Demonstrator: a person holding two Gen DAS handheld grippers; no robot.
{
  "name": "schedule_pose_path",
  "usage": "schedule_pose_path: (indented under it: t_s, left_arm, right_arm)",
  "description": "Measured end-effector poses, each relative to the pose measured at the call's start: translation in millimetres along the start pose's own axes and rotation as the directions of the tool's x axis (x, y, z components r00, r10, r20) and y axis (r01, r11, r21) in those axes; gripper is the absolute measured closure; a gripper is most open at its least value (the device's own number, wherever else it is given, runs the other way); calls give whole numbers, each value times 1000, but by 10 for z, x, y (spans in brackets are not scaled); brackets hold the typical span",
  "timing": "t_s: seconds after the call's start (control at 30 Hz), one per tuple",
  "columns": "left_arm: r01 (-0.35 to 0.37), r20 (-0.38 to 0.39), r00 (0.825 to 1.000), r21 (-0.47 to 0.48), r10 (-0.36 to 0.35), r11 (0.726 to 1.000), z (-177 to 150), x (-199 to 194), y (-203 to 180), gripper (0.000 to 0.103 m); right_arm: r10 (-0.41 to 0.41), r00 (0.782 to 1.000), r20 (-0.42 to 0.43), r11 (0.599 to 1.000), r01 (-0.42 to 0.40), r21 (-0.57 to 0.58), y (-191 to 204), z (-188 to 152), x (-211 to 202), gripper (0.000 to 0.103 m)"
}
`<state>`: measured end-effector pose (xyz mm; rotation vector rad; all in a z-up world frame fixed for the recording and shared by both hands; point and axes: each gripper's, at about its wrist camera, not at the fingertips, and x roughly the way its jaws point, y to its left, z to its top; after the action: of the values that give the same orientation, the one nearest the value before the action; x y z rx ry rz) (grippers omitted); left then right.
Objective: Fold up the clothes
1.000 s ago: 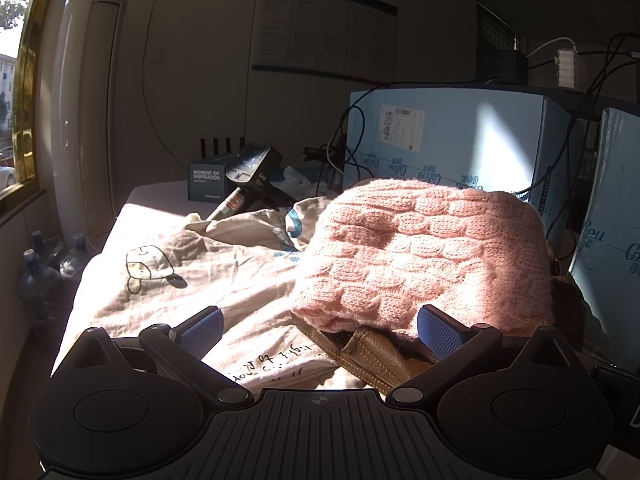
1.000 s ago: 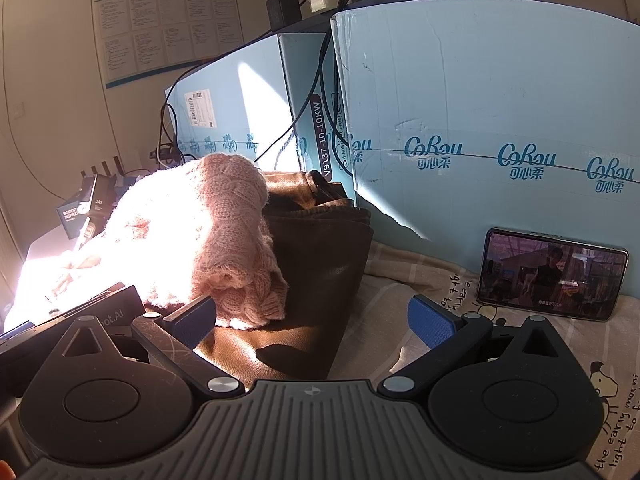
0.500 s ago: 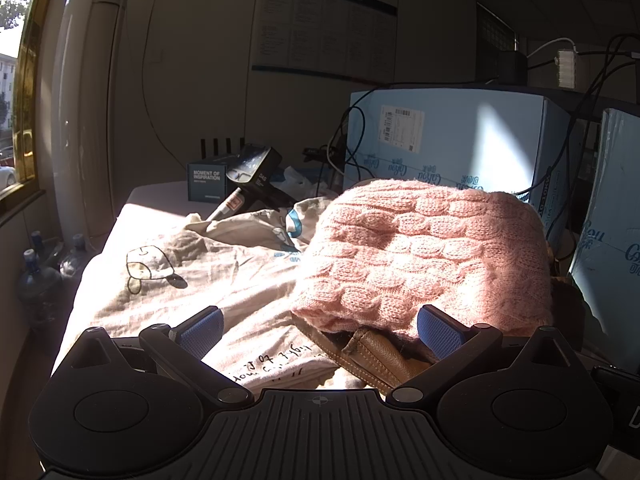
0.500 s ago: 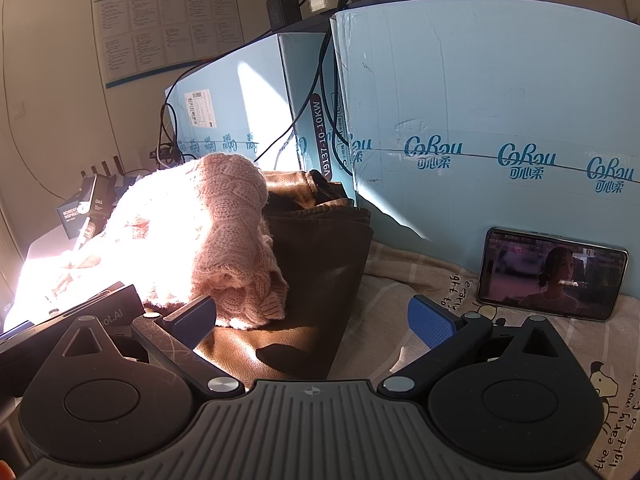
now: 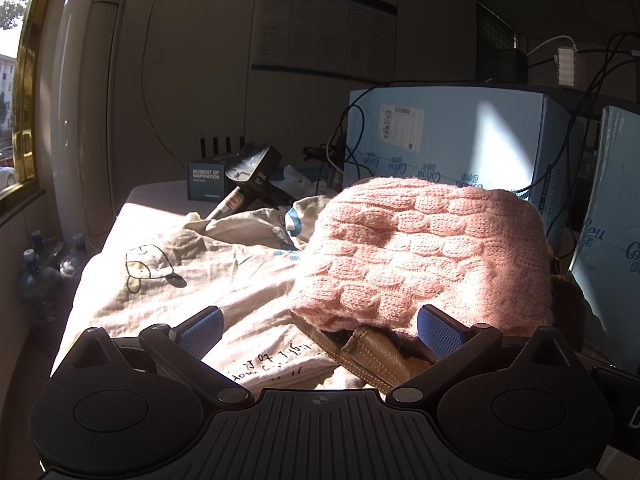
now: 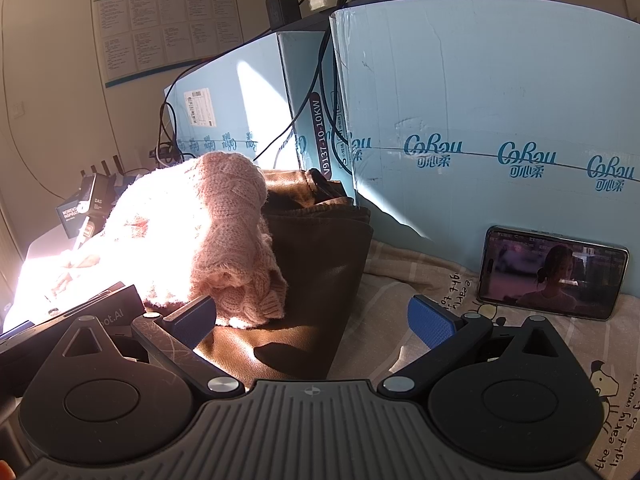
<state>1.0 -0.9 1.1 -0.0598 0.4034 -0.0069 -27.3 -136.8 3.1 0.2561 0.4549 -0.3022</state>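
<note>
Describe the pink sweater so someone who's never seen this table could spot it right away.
Start at the big light-blue cartons at the back of the cloth-covered table. In front of them a folded brown leather garment lies, and the pink sweater is heaped on top. It is the only fuzzy cable-knit thing there.

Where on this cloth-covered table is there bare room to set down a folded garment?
Left of the pink cable-knit sweater, the sunlit printed cream cloth lies bare. A smaller patch sits between the brown leather garment and black phone. The back, by blue cardboard boxes, is crowded.
</note>
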Motion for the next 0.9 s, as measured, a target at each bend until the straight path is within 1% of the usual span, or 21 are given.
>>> schedule_pose_path:
  t_s: [0.5, 0.6, 0.9]
  left_arm:
    - [0, 3, 1000, -6, 0, 1000, 2, -14, 19, 0]
    - [2, 2, 1000, -11, -2, 1000, 6, -14, 27, 0]
    - [7, -2, 1000, -22, -7, 1000, 13, -5, 46, 0]
  right_arm:
    - [-1, 1000, 5, 1000, 1, 3, -3, 2, -9, 0]
    - [-5, 1000, 24, 1000, 5, 10, -13, 19, -48, 0]
    - [16, 997, 78, 1000, -18, 13, 49, 73, -216, 0]
